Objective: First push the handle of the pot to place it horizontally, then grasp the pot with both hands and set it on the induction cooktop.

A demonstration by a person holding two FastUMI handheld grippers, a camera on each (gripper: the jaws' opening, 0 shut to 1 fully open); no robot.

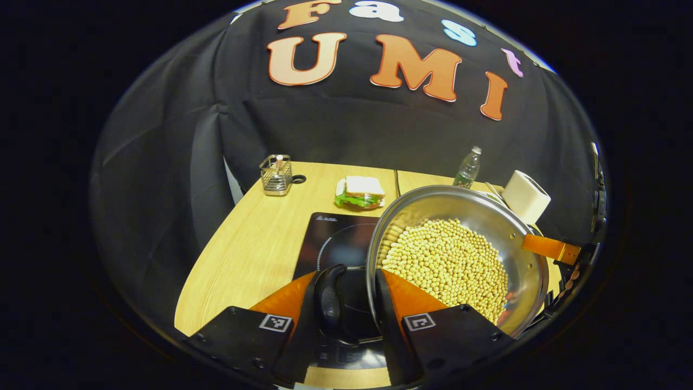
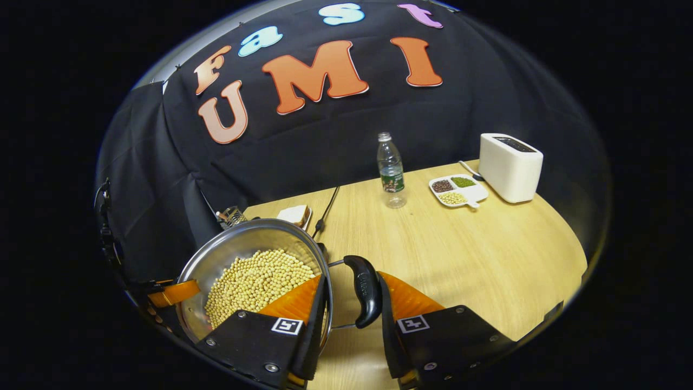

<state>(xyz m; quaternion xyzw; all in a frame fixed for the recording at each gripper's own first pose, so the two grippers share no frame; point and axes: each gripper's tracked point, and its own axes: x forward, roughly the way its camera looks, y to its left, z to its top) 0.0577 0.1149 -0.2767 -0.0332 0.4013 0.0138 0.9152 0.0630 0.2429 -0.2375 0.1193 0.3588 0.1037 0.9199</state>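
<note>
A steel pot [image 1: 449,203] full of yellow soybeans [image 1: 449,260] hangs between both grippers, tilted a little. My left gripper [image 1: 346,276] is shut on the pot's black side handle [image 1: 331,298], one finger outside it and the other over the rim. Beneath lies the black induction cooktop [image 1: 335,238], partly under the pot. In the right gripper view the pot [image 2: 238,241] sits at lower left, and my right gripper [image 2: 351,277] is shut on the opposite black handle [image 2: 365,290]. The other gripper's orange finger [image 1: 549,247] shows at the pot's far side.
On the wooden table [image 2: 487,254] stand a water bottle [image 2: 391,170], a white toaster [image 2: 509,167] and a divided dish of beans [image 2: 457,190]. A sandwich [image 1: 361,192] and a wire utensil holder [image 1: 276,174] sit behind the cooktop. A black cable [image 2: 327,208] runs across the table.
</note>
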